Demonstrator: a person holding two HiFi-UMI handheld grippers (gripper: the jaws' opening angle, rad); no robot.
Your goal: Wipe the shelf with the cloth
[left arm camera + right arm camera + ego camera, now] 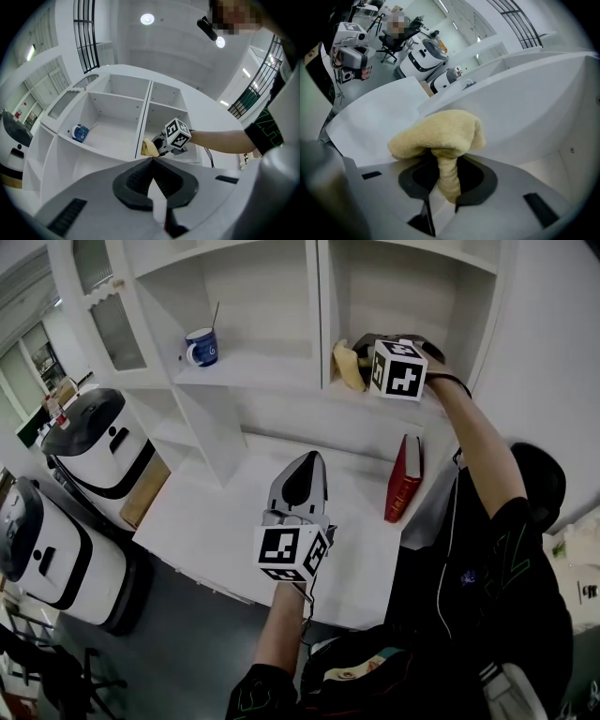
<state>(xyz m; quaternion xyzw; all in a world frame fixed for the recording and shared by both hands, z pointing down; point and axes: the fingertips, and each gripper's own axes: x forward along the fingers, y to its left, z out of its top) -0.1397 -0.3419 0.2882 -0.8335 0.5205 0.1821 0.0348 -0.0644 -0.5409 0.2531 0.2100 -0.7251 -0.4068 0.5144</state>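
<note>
A yellow cloth [440,138] is bunched in my right gripper [443,180], whose jaws are shut on it. In the head view the cloth [348,365] rests on the white shelf [281,371], at the left end of the right compartment, with the right gripper [361,367] reaching in from the right. The left gripper view shows the cloth [149,147] beside the shelf's upright divider [144,117]. My left gripper [305,465] hovers above the white table [216,521], jaws shut and nothing between them, pointing toward the shelf.
A blue mug [201,346] stands in the left shelf compartment. A red book [404,479] leans upright on the table below the right compartment. White robot units [94,451] stand on the floor at the left.
</note>
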